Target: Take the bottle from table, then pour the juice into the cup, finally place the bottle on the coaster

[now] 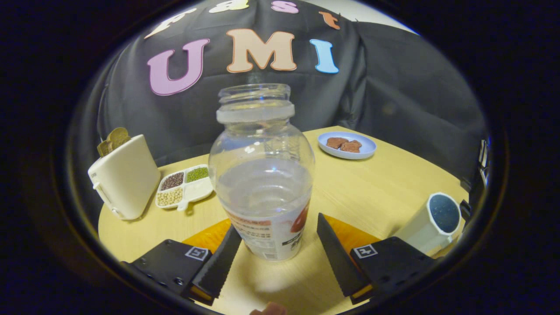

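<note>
A clear bottle with no cap, about half full of clear liquid, stands upright between my fingers. My gripper is open around its labelled lower part. The left fingertip is at the bottle's side, and the right fingertip stands a little apart from it. An orange coaster shows on both sides of the bottle, behind the fingers; I cannot tell whether the bottle rests on it. A white cup with a dark inside sits to the right, beyond the right finger.
On the wooden table, a cream toaster holding bread stands at the far left. Beside it lies a divided white dish of beans. A blue plate with brown pieces sits at the back right.
</note>
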A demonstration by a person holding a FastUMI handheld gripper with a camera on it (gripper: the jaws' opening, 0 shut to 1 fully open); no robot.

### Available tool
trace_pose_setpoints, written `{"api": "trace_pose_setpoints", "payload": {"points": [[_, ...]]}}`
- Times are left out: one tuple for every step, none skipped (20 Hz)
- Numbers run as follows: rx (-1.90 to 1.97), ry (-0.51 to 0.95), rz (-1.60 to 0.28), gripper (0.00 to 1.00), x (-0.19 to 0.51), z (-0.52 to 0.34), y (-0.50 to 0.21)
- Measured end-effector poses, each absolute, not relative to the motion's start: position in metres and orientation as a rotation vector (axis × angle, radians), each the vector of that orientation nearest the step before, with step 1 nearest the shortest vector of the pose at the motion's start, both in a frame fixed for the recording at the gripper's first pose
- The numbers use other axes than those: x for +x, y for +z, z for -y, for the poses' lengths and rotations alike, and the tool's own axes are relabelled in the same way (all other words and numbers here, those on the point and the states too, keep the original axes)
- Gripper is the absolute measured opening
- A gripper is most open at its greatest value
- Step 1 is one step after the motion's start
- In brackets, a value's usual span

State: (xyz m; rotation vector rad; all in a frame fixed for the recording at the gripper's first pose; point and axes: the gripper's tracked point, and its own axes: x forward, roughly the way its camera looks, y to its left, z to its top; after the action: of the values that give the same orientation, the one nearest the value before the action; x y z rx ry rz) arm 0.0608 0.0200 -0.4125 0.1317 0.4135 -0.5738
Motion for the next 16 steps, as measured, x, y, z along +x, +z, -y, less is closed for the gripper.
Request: {"api": "trace_pose_setpoints", "payload": {"points": [[0.129,-0.574,-0.417,1.00,0.060,-0.021,-0.413],[0.127,-0.573,-0.424,1.00,0.058,-0.022,-0.415],[0.125,-0.573,-0.430,1.00,0.056,-0.023,-0.415],[0.122,-0.572,-0.432,1.00,0.057,-0.022,-0.416],[0.120,-0.571,-0.433,1.00,0.056,-0.023,-0.416],[0.120,-0.570,-0.436,1.00,0.056,-0.023,-0.416],[0.119,-0.570,-0.438,1.00,0.054,-0.023,-0.416],[0.117,-0.571,-0.439,1.00,0.052,-0.023,-0.415],[0.116,-0.572,-0.442,1.00,0.050,-0.024,-0.415],[0.115,-0.572,-0.445,1.00,0.049,-0.025,-0.416],[0.115,-0.569,-0.448,1.00,0.048,-0.027,-0.415],[0.117,-0.566,-0.451,1.00,0.047,-0.030,-0.416],[0.117,-0.559,-0.452,1.00,0.046,-0.032,-0.415],[0.116,-0.554,-0.453,1.00,0.046,-0.034,-0.416],[0.116,-0.551,-0.454,1.00,0.045,-0.035,-0.416],[0.115,-0.549,-0.457,1.00,0.045,-0.036,-0.417]]}}
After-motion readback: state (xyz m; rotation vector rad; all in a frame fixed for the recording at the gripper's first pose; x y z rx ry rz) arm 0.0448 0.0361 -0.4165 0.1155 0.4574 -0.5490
